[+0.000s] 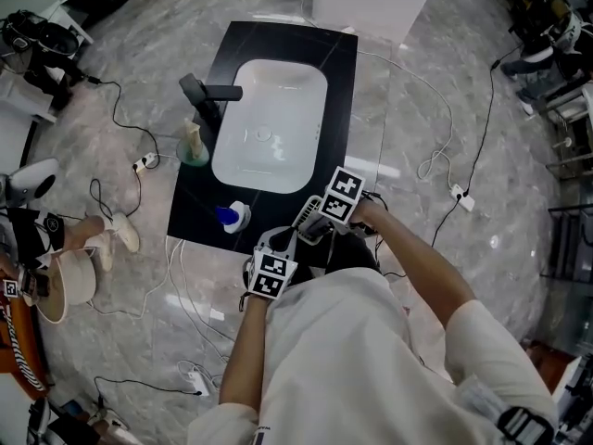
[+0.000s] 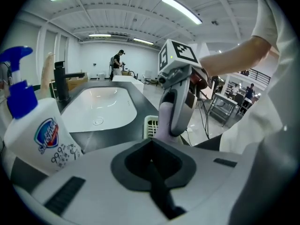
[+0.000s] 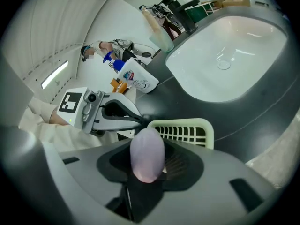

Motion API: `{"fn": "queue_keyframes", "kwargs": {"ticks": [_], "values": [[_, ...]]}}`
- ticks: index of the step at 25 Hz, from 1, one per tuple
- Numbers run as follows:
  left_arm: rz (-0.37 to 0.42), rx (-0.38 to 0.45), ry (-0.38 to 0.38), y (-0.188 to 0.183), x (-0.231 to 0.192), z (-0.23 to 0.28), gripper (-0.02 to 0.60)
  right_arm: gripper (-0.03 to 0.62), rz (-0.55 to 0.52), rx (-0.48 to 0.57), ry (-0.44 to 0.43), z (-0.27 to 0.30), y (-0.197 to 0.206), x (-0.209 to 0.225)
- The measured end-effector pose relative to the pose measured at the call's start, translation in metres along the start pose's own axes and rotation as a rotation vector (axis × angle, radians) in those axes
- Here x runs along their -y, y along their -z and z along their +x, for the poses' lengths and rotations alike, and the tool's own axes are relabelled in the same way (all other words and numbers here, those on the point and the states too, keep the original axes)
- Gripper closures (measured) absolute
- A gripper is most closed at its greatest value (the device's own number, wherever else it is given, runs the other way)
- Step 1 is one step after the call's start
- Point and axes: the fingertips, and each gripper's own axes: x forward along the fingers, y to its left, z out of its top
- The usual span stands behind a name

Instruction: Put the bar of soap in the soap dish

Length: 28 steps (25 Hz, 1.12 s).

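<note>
The right gripper [image 3: 147,172] pinches the pale lilac oval soap bar [image 3: 146,151] in part-open jaws. The cream slotted plastic soap dish [image 3: 180,123] lies at its one o'clock. Best to nudge forward, lower, then release. The left gripper [image 2: 152,162] has its jaws closed and empty.

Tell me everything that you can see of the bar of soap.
The bar of soap is a smooth, rounded oval, pale lilac, with a matte, waxy look. It stands on end between the jaws of the right gripper, which are closed on it. It hangs close before the pale slotted soap dish, not yet in it.
</note>
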Motion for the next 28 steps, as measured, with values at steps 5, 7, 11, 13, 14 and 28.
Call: {"fn": "queue_keyframes", "kwargs": {"ticks": [5, 7, 11, 13, 14, 28], "values": [[0.036, -0.026, 0.018, 0.005, 0.001, 0.008, 0.575, 0.439, -0.001, -0.034, 0.002, 0.004, 0.001, 0.003], [0.045, -0.028, 0.024, 0.005, 0.003, 0.011, 0.575, 0.437, 0.005, -0.051, -0.001, 0.006, 0.003, 0.002], [0.045, -0.048, 0.026, 0.006, 0.003, 0.015, 0.575, 0.437, 0.018, -0.089, -0.006, 0.009, 0.008, 0.005], [0.046, -0.057, 0.029, 0.008, 0.003, 0.017, 0.575, 0.437, 0.031, -0.094, -0.02, 0.01, 0.008, 0.005], [0.046, -0.058, 0.029, 0.008, 0.003, 0.017, 0.575, 0.437, 0.035, -0.093, -0.025, 0.01, 0.008, 0.005], [0.054, -0.042, 0.044, 0.007, 0.005, 0.019, 0.575, 0.39, 0.056, -0.076, 0.054, 0.006, 0.003, 0.022]]}}
